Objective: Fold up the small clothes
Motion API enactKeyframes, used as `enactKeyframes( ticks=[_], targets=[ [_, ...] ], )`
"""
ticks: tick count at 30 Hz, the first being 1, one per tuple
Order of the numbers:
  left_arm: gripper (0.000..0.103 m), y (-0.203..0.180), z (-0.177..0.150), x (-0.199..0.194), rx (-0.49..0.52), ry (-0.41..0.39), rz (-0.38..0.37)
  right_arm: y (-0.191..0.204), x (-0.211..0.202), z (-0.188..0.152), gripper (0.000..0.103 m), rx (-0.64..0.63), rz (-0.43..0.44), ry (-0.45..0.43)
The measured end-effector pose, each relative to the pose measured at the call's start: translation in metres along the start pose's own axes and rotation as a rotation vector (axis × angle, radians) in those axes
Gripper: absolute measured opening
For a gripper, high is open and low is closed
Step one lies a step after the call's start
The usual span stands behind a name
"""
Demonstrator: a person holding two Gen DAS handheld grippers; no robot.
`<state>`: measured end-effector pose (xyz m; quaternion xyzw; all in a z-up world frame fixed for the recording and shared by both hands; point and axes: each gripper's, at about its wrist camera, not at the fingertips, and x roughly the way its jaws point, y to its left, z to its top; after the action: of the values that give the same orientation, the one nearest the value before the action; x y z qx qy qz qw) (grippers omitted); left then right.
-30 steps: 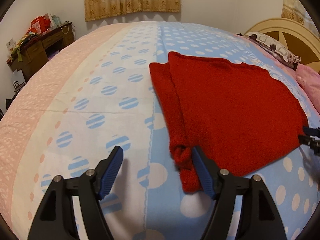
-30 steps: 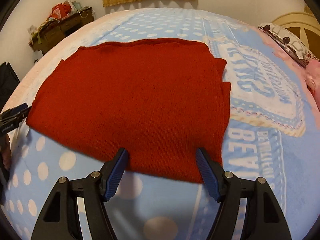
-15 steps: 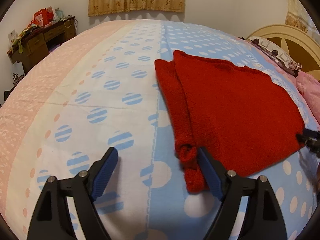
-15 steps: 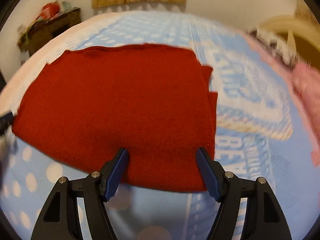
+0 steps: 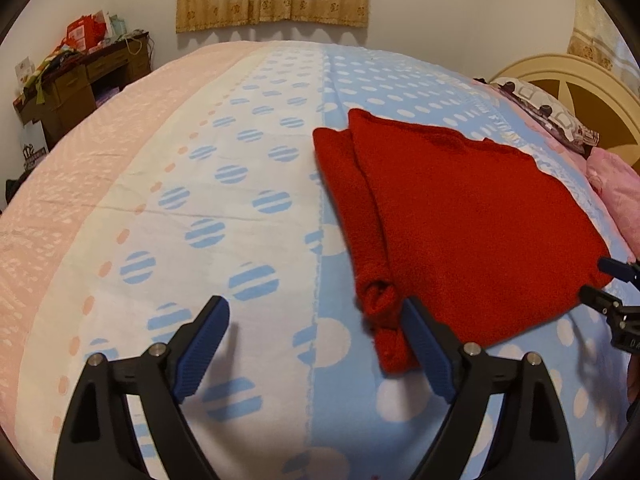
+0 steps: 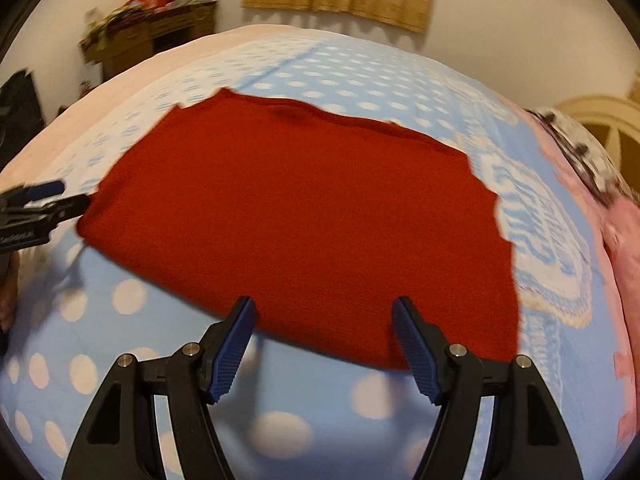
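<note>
Sweater flat on bed, both claws released

Sweater (image 5: 472,216), red, lies spread on the dotted bed (image 5: 240,184). Its rolled sleeve sits just beside the left claw (image 5: 316,320), fingers apart. Right claw (image 6: 322,320), fingers spread, hovers at the near hem.

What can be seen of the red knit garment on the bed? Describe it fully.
The red knit garment looks like a sweater of thick, fuzzy yarn, lying flat on the dotted bedspread. A long sleeve is folded along its left side, the cuff end bunched and twisted near the left gripper. The right gripper is open at its near hem. Neither grips it.
</note>
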<state>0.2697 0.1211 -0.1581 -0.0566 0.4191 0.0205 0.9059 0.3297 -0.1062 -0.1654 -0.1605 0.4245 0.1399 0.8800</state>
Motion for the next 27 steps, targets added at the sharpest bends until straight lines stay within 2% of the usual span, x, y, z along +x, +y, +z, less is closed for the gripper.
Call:
enactKeyframes(
  ticks=[6,10,13,15,17,20,22,25,27],
  targets=[
    [0.092,0.014,-0.002,0.001,0.010,0.021,0.015,0.030,0.005,0.005,0.071,-0.052,0.022,-0.017],
    [0.092,0.019,-0.004,0.003,-0.002,0.027,0.007,0.019,0.004,0.016,0.071,-0.067,-0.076,-0.071],
    [0.092,0.016,-0.007,0.006,0.013,0.039,0.005,-0.010,0.022,0.023,0.071,0.055,-0.009,-0.003],
    [0.092,0.013,-0.008,0.003,0.027,0.033,0.002,-0.014,0.039,0.015,0.071,0.074,0.022,0.068],
    [0.092,0.013,-0.011,-0.001,0.034,0.025,-0.006,-0.006,0.035,0.007,0.071,0.033,-0.017,0.043],
    [0.092,0.019,-0.015,-0.012,0.024,0.021,-0.022,-0.001,0.029,0.001,0.071,0.050,-0.035,0.066],
    [0.092,0.023,-0.015,-0.018,0.027,0.013,-0.026,0.004,0.021,0.011,0.071,0.032,-0.060,0.045],
    [0.092,0.033,-0.007,-0.031,0.022,-0.024,0.000,0.028,0.005,0.034,0.071,0.000,-0.003,-0.036],
    [0.092,0.041,0.003,-0.039,0.000,-0.047,0.006,0.053,0.011,0.054,0.071,-0.030,0.038,-0.044]
  ],
)
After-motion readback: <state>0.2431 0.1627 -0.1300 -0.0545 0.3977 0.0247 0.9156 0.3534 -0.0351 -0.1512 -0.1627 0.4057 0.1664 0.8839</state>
